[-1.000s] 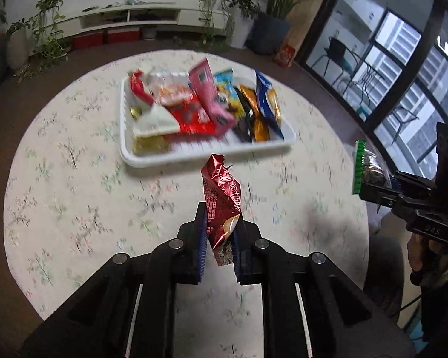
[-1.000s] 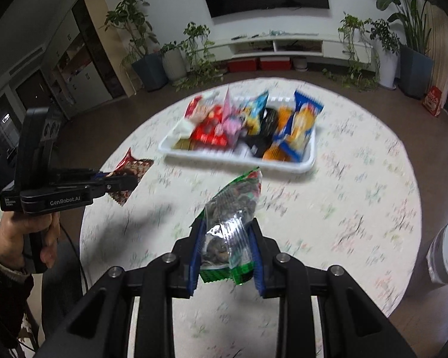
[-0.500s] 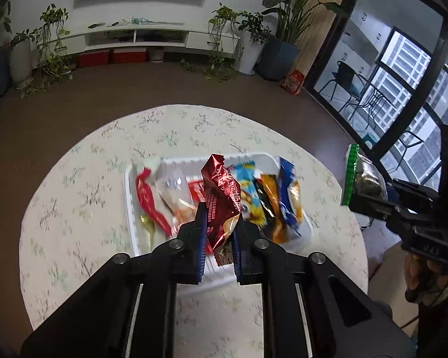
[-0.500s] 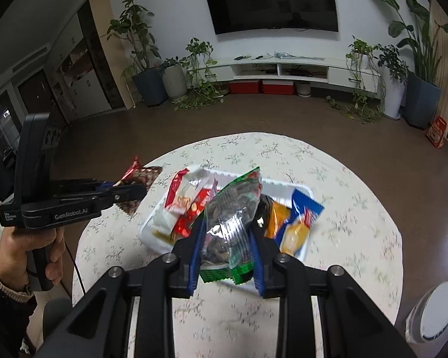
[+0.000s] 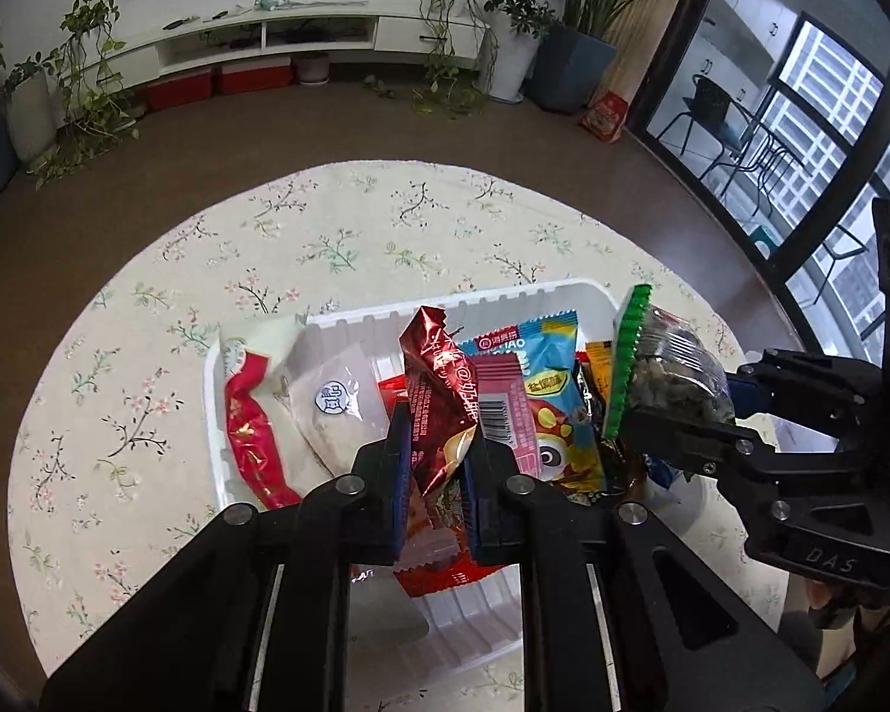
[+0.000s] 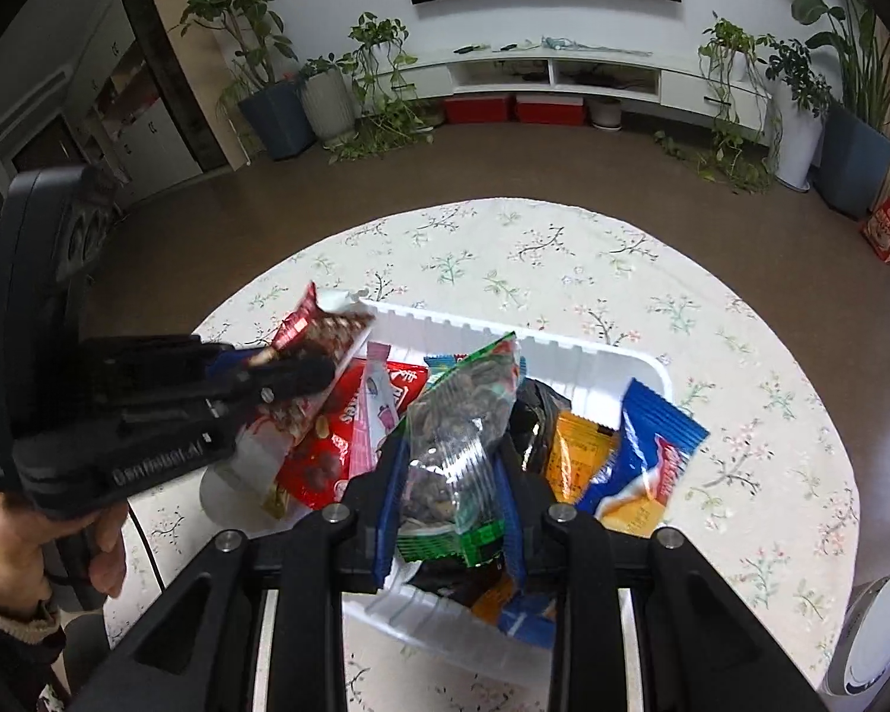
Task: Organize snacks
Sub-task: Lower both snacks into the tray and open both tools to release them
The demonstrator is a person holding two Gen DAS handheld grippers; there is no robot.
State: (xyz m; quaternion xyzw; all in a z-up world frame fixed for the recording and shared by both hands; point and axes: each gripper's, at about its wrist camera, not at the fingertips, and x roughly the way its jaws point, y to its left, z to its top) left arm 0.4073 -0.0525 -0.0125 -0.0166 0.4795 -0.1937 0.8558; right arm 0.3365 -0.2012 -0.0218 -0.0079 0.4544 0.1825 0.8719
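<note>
My left gripper (image 5: 434,451) is shut on a red foil snack packet (image 5: 439,391) and holds it upright over the white tray (image 5: 522,295). My right gripper (image 6: 450,463) is shut on a clear, green-edged packet of dark seeds (image 6: 460,433) over the same tray (image 6: 587,350). The tray holds several snack packets standing side by side, among them a blue one (image 6: 647,463) and an orange one (image 6: 575,457). In the left wrist view the right gripper (image 5: 682,409) with its seed packet (image 5: 664,380) hovers over the tray's right end. In the right wrist view the left gripper (image 6: 291,371) is over the tray's left end.
The tray sits on a round table with a floral cloth (image 5: 338,225). A brown floor surrounds it. Potted plants (image 6: 267,101) and a low white TV shelf (image 6: 563,68) line the far wall. A white round object (image 6: 872,635) stands on the floor at the right.
Both grippers, each still holding its packet, have moved forward and down from beside the table to just above the tray. The tray looms much larger in both views.
</note>
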